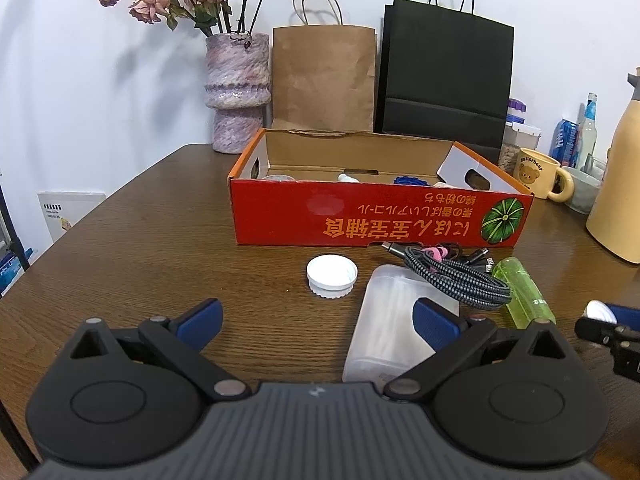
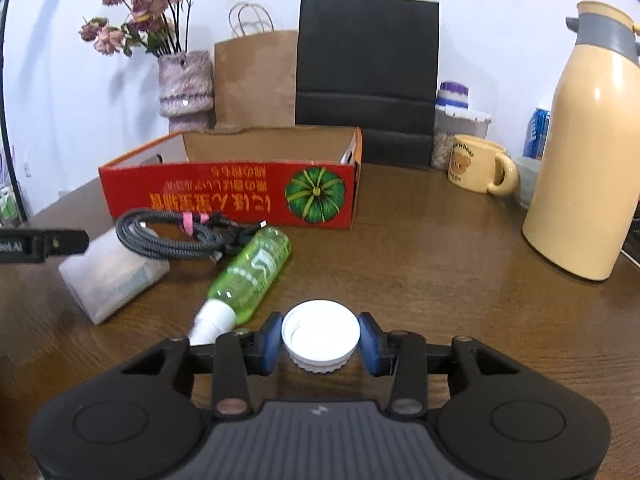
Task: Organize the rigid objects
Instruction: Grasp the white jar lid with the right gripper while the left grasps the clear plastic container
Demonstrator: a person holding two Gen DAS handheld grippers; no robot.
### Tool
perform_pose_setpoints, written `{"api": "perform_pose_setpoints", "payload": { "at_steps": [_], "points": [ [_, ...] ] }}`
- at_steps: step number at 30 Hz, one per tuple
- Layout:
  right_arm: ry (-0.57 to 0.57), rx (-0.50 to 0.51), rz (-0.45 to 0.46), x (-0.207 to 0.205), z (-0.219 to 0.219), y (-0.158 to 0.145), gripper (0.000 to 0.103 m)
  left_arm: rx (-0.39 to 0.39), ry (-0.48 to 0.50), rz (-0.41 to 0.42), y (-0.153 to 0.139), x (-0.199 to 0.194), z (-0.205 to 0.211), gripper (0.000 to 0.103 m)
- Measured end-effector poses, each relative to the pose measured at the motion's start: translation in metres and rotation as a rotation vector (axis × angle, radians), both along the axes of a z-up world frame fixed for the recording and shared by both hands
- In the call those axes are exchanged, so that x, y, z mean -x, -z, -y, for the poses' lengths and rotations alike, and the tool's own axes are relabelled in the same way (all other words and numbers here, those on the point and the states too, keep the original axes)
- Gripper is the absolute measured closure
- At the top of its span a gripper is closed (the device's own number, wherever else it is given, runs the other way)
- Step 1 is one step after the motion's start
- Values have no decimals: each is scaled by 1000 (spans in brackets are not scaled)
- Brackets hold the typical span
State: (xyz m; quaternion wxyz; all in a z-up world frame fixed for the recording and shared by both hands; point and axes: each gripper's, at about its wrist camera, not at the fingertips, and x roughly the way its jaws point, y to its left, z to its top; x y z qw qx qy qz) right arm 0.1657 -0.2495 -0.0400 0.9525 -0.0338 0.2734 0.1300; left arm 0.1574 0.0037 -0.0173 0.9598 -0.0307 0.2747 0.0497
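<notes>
My right gripper (image 2: 320, 336) is shut on a white screw cap (image 2: 320, 326), its blue pads pressed against the cap's two sides just above the wooden table. In the left wrist view that gripper (image 1: 600, 316) shows at the far right edge. My left gripper (image 1: 316, 312) stands open with nothing between its fingers. Beyond it lies a second white cap (image 1: 332, 274), and its right finger overlaps a translucent plastic case (image 1: 384, 320). A coiled grey cable (image 1: 452, 276) and a green spray bottle (image 2: 252, 272) lie in front of the open red cardboard box (image 1: 380, 216), which holds a few small items.
Against the back wall stand a vase with dried roses (image 1: 238, 88), a brown paper bag (image 1: 324, 76) and a black paper bag (image 1: 446, 76). At the right are a yellow bear mug (image 2: 476, 168), a cream thermos jug (image 2: 588, 160), a blue can and jars.
</notes>
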Motion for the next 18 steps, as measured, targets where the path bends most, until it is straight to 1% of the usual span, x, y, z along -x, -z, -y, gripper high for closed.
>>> {"api": "perform_pose_setpoints", "payload": {
  "at_steps": [7,13,18],
  "points": [
    [0,-42,42,-7,-4,-9,64,-16,-14,0,-1,-1,7,0],
    [3,-83,81,-12,-7,-16,64,-13,34,3,-2,-4,23,0],
    [-3,-105,79,-19,-7,-16,64,-52,67,-19,3,-12,38,0]
  ]
}}
